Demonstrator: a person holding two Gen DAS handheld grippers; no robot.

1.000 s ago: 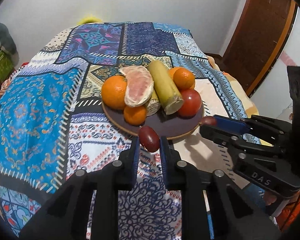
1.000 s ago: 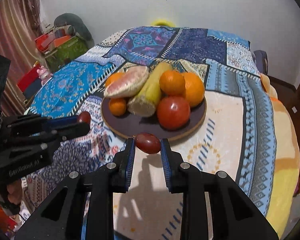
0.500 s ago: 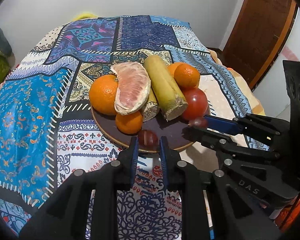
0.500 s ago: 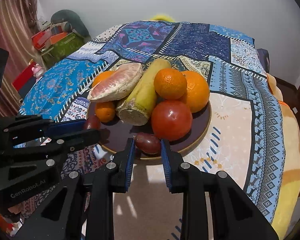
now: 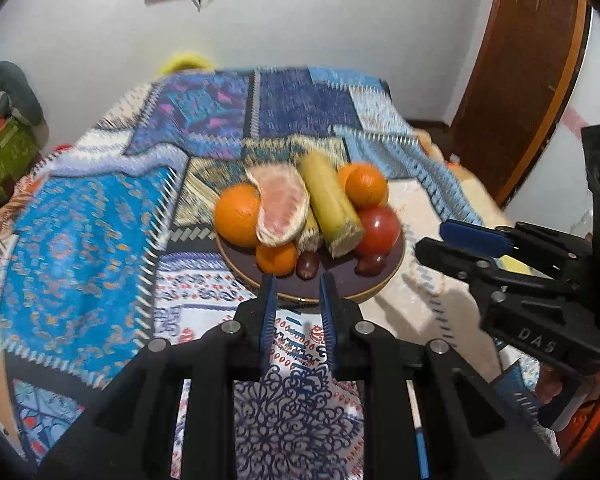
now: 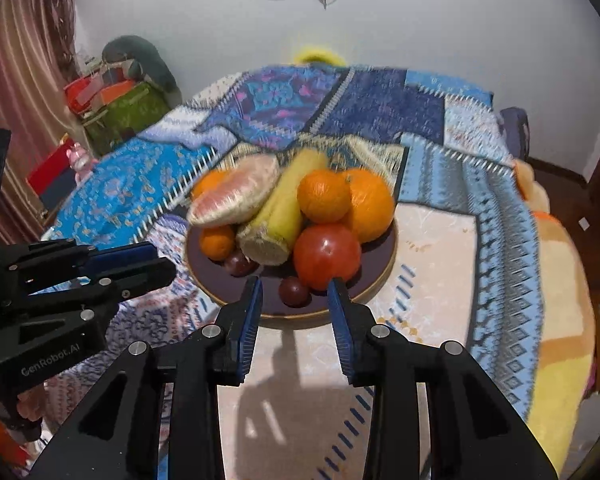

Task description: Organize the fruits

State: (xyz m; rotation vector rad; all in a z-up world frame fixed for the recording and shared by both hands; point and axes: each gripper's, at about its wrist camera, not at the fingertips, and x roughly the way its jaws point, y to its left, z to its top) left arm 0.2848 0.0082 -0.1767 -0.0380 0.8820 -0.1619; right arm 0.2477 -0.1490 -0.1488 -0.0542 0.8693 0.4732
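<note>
Left gripper (image 5: 296,286) near plate rim, jaws apart, nothing held; right gripper (image 6: 294,290) same, jaws wider, empty. Two dark red grapes (image 5: 308,265) (image 6: 294,291) on brown plate (image 5: 340,284). Behind: tomato (image 6: 326,256), oranges (image 6: 366,204), pomelo segment (image 5: 282,210), banana (image 5: 330,204). Patterned bedspread (image 5: 80,248) beneath

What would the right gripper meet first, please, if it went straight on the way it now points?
Most likely the small dark red fruit lying on the plate, framed between the open right gripper fingers. The red tomato sits just behind and to its right. Depth is hard to judge in this view.
</note>
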